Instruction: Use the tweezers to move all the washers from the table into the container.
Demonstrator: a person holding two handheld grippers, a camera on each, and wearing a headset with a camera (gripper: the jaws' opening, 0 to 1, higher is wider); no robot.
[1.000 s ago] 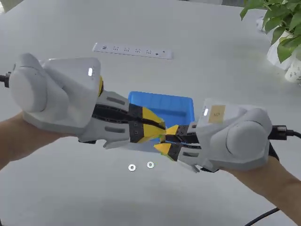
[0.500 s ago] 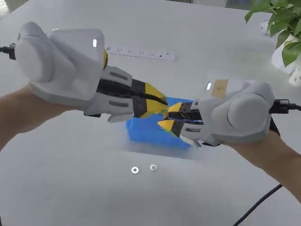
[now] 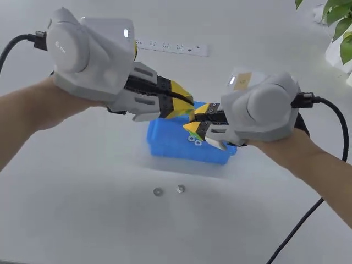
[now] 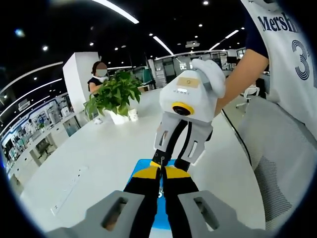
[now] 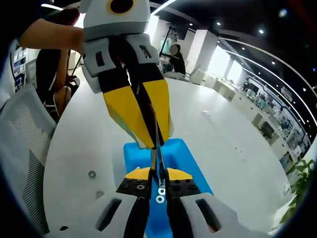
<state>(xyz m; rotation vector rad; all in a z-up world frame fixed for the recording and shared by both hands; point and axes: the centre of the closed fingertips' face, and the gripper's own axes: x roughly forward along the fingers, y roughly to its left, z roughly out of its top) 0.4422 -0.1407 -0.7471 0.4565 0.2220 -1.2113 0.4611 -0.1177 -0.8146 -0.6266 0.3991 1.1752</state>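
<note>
The thin metal tweezers [image 5: 155, 154] run between the two grippers, which meet tip to tip above the blue container [image 3: 165, 144]. My left gripper [image 3: 188, 105] comes in from the upper left, and its yellow jaws are shut on one end of the tweezers. My right gripper [image 3: 190, 124] comes in from the right, shut on the other end. Washers [image 3: 193, 141] lie inside the container [image 5: 136, 152]. Two washers rest on the white table in front of it, one [image 3: 158, 191] beside the other [image 3: 180, 189].
A white power strip [image 3: 173, 47] lies at the far side of the table. A potted plant [image 3: 342, 33] stands at the far right. A black cable [image 3: 308, 220] trails from the right gripper across the table. People and chairs stand beyond the table.
Both grippers have stayed tip to tip and risen, shifting from the container's near edge to over its middle. The head camera has also moved. The two washers on the table lie as before.
</note>
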